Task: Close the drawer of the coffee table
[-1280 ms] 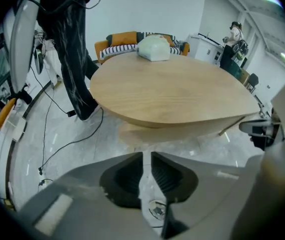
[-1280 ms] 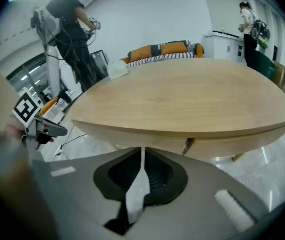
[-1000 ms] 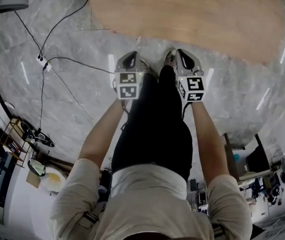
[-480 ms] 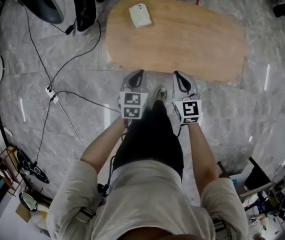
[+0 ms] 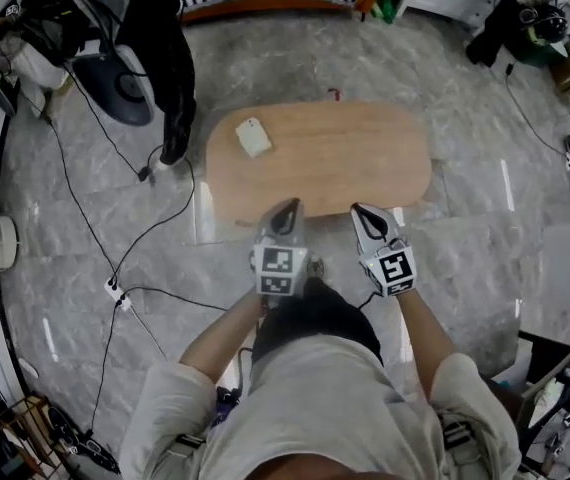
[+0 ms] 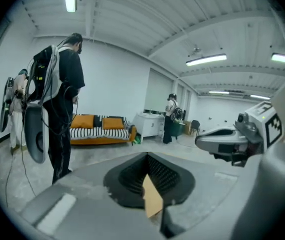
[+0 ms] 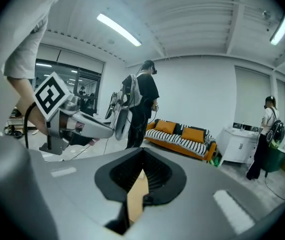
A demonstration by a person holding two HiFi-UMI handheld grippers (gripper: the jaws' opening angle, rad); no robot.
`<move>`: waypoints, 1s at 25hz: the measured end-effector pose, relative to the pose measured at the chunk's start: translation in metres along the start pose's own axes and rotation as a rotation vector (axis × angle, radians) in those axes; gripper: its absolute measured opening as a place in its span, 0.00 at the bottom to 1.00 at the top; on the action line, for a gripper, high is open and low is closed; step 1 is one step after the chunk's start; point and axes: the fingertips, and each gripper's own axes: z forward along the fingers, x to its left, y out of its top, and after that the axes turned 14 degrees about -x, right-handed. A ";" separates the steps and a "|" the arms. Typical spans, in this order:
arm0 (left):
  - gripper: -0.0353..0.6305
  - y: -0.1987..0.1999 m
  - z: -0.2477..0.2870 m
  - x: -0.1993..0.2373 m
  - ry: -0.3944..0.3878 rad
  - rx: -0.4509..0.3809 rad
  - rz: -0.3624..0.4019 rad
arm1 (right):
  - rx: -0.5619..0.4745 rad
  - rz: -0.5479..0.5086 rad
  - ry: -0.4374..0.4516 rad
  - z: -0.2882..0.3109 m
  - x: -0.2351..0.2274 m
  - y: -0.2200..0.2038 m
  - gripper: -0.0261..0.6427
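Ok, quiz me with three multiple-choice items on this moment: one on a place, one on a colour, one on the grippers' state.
1. Where on the coffee table is the white object, in the head view?
A. left part of the top
B. right end
C. dead centre

2. What colour are the cushions on the sofa?
A. green
B. orange
C. blue

3. How are the left gripper and right gripper?
A. both wide open
B. left clamped on the white object
C. both shut, empty

Answers: 1 A, it lies near the top's left end; 2 B, orange against the striped seat; 3 C, each gripper view shows jaws together, holding nothing.
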 end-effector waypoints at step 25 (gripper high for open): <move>0.08 0.131 0.025 -0.136 -0.040 -0.266 0.110 | -0.223 -0.224 -0.139 -0.071 -0.068 0.147 0.05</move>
